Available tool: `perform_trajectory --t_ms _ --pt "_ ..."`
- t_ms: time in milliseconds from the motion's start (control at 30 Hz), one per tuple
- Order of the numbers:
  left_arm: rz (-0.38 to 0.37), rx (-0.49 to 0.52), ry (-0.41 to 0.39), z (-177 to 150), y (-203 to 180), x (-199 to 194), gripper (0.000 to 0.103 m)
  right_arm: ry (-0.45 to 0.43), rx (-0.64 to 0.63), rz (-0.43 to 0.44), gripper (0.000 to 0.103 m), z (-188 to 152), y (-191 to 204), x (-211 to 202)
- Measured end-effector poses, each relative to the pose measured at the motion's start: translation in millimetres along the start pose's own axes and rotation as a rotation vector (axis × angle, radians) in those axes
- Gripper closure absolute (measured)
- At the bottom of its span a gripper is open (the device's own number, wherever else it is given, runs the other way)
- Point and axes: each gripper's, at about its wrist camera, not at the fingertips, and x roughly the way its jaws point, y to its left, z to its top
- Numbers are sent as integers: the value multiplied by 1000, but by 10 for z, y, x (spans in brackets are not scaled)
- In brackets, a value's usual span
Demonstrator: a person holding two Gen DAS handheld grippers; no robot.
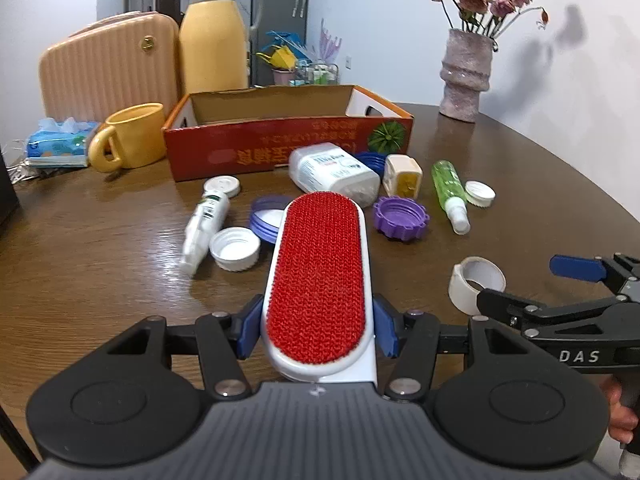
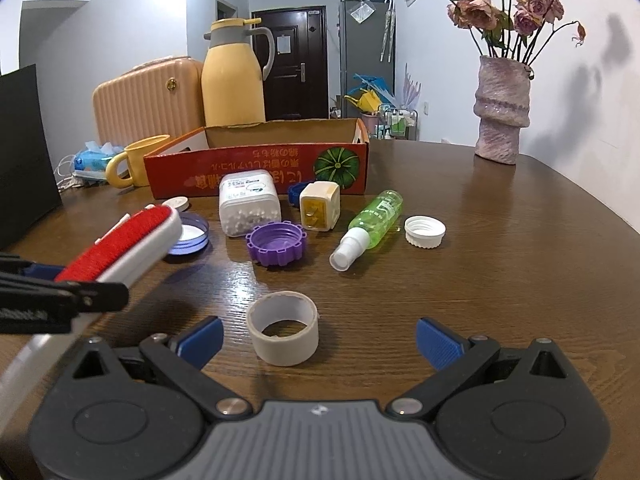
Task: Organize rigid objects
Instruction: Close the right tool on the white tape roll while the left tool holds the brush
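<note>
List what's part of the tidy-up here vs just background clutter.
Job:
- lint brush, held in the left hand-held gripper
- cardboard box
- tape roll, in front of the open right hand-held gripper
- green spray bottle
- purple cap
- white jar

Lying about:
- yellow mug
- thermos
- vase
- tissue pack

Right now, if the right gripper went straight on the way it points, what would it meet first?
Most likely the tape roll, standing on the table just ahead of the open right gripper, slightly off-centre; depth is hard to judge.

both wrist views low, facing box (image 1: 288, 136)
</note>
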Motion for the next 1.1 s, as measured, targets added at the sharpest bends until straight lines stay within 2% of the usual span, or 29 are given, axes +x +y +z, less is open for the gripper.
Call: perform_trajectory --t_ms 200,367,500,600,700,733,767,1100 --pt "22 -26 -19 33 124 -86 46 17 -17 6 3 45 62 113" --pt "33 -39 -24 59 189 -111 46 38 -17 -7 12 76 94 237" --pt "39 -43 -30 78 220 -120 46 45 -24 -10 13 93 114 293" --pt "38 -46 -33 100 233 -120 46 47 -41 -20 24 106 141 320" --pt "37 -47 -32 113 243 -111 46 68 -48 -6 42 110 146 363" --pt "36 -46 -32 119 247 -110 46 78 -54 0 54 106 154 376" --pt "36 -46 -33 119 245 -109 46 87 -59 13 61 100 159 387" --pt "35 -47 -48 225 261 -97 46 27 -53 68 61 237 156 293"
